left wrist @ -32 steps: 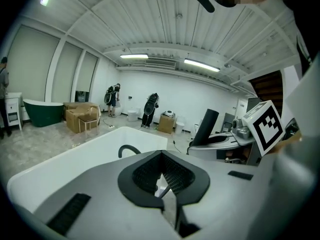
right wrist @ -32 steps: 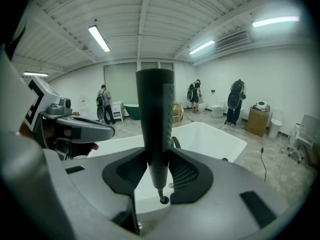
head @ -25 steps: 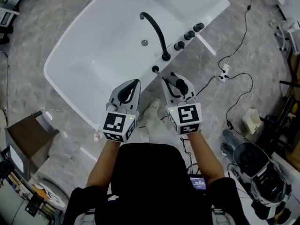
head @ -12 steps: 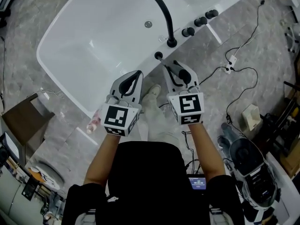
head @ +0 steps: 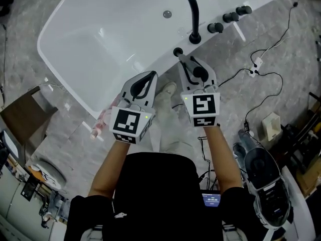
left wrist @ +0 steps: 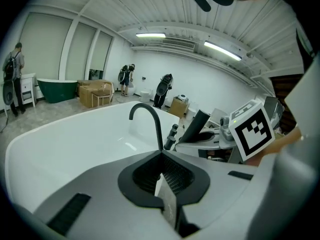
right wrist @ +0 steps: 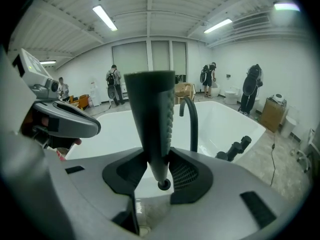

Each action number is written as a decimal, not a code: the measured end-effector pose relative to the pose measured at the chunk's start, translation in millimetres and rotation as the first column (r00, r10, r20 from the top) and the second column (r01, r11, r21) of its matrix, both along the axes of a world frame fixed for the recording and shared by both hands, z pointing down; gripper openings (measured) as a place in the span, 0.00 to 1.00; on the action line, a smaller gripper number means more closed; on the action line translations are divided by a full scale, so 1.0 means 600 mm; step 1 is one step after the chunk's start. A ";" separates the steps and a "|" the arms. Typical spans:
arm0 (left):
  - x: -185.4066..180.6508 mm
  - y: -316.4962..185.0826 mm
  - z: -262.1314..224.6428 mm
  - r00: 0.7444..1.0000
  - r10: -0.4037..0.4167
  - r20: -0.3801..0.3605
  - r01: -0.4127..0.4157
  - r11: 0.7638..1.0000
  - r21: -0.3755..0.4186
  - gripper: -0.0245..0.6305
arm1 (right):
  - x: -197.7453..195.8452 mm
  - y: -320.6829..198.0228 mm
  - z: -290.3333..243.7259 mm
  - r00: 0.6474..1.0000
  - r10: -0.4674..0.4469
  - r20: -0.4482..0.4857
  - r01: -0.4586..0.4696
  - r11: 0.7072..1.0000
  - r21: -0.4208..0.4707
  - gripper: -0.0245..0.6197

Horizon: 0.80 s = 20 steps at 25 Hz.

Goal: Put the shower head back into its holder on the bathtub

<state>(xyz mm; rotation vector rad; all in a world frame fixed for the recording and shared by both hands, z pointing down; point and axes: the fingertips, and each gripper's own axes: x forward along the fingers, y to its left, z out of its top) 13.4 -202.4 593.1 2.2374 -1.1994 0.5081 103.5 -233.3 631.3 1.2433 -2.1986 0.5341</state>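
Observation:
A white bathtub [head: 75,64] lies ahead with a curved black faucet [head: 193,14] on its near rim. The small black holder [head: 178,51] sits on that rim just left of the faucet's base. My right gripper [head: 186,64] is shut on the black shower head [head: 197,73], which stands up between its jaws [right wrist: 150,114]. Its tip is close to the holder, slightly on my side of it. My left gripper [head: 150,77] hangs beside it over the tub's outer wall, shut and empty [left wrist: 161,156].
Three black knobs [head: 229,17] line the rim right of the faucet. Cables and a power strip [head: 257,63] lie on the floor at right, with dark equipment [head: 261,169] nearer me. A brown box [head: 20,119] stands at left. A shoe [head: 168,90] shows between the grippers.
Both grippers have come down alongside the tub's rim, the right one still holding the shower head. The tub and faucet have shifted up in the head view.

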 end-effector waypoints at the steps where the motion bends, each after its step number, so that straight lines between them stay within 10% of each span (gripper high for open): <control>1: -0.002 -0.002 0.004 1.000 -0.008 -0.008 0.008 1.000 -0.002 0.06 | -0.002 -0.002 0.007 1.000 -0.002 -0.002 0.002 1.000 -0.002 0.26; 20: -0.029 -0.003 0.083 0.999 -0.038 0.023 0.040 0.997 -0.060 0.05 | -0.018 -0.026 0.137 0.999 0.007 -0.045 -0.010 0.998 -0.070 0.26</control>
